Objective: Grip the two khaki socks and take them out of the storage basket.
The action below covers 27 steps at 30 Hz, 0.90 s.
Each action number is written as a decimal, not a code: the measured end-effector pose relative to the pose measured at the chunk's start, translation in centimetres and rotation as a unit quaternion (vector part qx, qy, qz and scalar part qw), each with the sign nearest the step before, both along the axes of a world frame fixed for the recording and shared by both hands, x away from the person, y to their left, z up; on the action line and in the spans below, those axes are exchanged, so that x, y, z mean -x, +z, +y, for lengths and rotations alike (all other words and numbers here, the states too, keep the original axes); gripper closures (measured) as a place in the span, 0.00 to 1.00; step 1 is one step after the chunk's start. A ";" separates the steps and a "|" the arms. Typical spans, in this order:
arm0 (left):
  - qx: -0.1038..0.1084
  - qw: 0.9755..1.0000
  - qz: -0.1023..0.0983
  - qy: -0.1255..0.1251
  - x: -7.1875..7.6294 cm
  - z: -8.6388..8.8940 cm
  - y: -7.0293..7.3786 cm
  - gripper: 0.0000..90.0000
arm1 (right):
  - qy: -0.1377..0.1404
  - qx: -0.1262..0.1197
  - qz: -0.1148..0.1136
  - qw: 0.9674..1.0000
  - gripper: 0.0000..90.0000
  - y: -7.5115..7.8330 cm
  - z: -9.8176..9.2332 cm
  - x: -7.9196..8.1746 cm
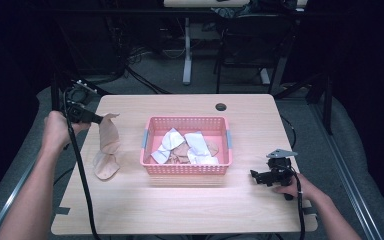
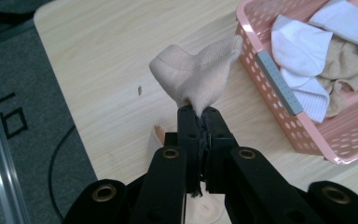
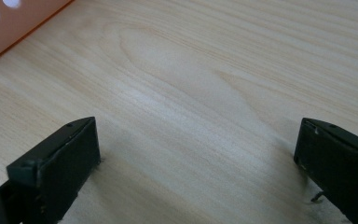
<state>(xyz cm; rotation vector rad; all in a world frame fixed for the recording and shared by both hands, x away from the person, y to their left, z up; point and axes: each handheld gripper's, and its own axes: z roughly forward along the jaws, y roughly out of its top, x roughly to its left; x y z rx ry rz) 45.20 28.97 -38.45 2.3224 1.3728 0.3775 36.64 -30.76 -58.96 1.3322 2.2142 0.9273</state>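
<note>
At the 9 o'clock side of the desk (image 1: 180, 205), high view: left tool (image 1: 98, 119) held in the person's left hand (image 1: 56, 131), jaws closed tight on a beige sock (image 1: 109, 135). Sock hangs down from the jaws; its lower end meets a second beige sock (image 1: 105, 166) lying flat on the desk just below it, toward 6 o'clock. Whether the two actually touch cannot be told.

Left gripper view: left tool (image 2: 204, 114) pinches a fold of the beige sock (image 2: 196, 77), cloth bunched above the tips and tilted toward 1 o'clock. A bit of the second beige sock (image 2: 154, 140) shows beneath the tool body.

Pink basket (image 1: 186, 169) sits at desk centre, just beside the held sock, toward 3 o'clock of it, not touching. Contents: white socks (image 1: 172, 139) and tan socks (image 1: 182, 152) mixed in a loose heap. Same basket (image 2: 307, 135) in the left gripper view at 2 o'clock, grey handle strip on its near wall.

Right tool (image 1: 256, 175) at 4 o'clock of the basket, in the right hand (image 1: 296, 187), near the desk's front right. Right gripper view: right tool (image 3: 198, 161) jaws stand wide apart, nothing between them, bare wood grain (image 3: 191, 84) beneath. Basket corner (image 3: 14, 28) at 10 o'clock.
</note>
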 end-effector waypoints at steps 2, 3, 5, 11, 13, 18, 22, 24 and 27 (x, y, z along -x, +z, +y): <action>-0.002 1.000 0.011 0.002 -0.3 0.0 -1.0 0.97 | 0.000 0.000 0.000 1.000 0.00 0.0 0.0 0.0; -0.002 1.000 0.017 0.001 -0.5 0.0 -1.5 0.97 | 0.000 0.000 0.000 1.000 0.00 0.0 0.0 0.0; 0.001 1.000 0.025 0.005 -0.9 0.0 -2.5 0.97 | 0.000 0.000 0.000 1.000 0.00 0.0 0.0 0.0; 0.010 0.998 0.052 0.019 -1.5 0.3 -5.1 0.91 | 0.000 0.000 0.000 1.000 0.00 0.0 0.0 0.0; 0.010 0.998 0.057 0.026 -1.5 0.5 -5.8 0.80 | 0.000 0.000 0.000 1.000 0.00 0.0 0.0 0.0; 0.016 0.997 0.049 0.050 -0.4 1.2 -6.3 0.36 | 0.000 -0.001 0.000 1.000 0.00 0.0 0.0 0.0; 0.016 0.998 0.032 0.055 1.2 1.5 -6.5 0.16 | 0.000 0.000 0.000 1.000 0.00 0.0 0.0 0.0; 0.018 0.998 0.023 0.058 2.1 1.7 -6.8 0.14 | 0.000 -0.001 0.000 1.000 0.00 0.0 0.0 0.0; 0.018 0.998 0.019 0.065 3.5 1.8 -7.4 0.08 | 0.000 0.000 0.000 1.000 0.00 0.0 0.0 0.0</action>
